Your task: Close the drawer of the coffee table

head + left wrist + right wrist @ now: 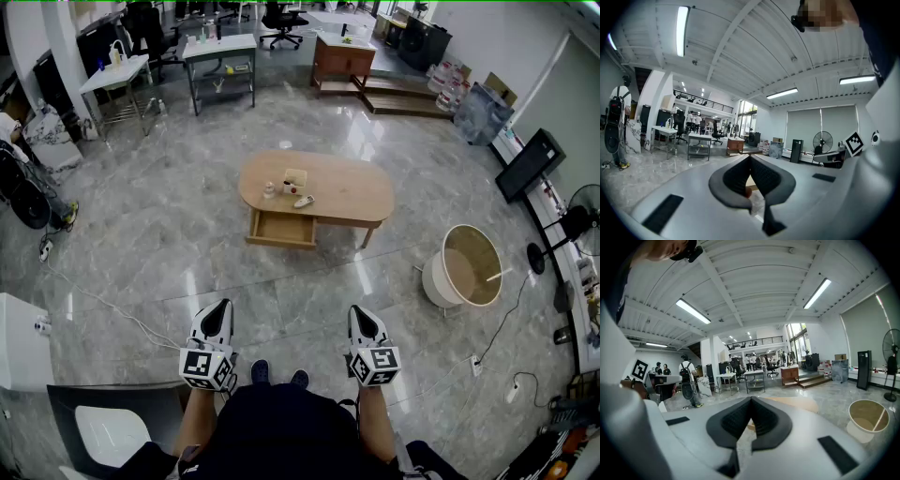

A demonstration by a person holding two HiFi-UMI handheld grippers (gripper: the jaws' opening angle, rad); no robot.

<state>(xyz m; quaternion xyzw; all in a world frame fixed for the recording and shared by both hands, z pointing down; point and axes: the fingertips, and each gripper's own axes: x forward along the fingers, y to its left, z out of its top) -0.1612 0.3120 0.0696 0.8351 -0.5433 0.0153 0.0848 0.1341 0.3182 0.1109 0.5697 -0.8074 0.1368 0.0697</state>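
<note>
Head view: the left claw (221,306) and right claw (359,311) hang side by side at 6 o'clock over the marble floor (141,234), well apart from the oval wooden surface (347,192) at centre. The drawer (283,228) stands pulled out from that surface's 7 o'clock edge, with a cup (289,187) on top just above it. In its own view, each claw has its jaws pressed together on nothing.
</note>
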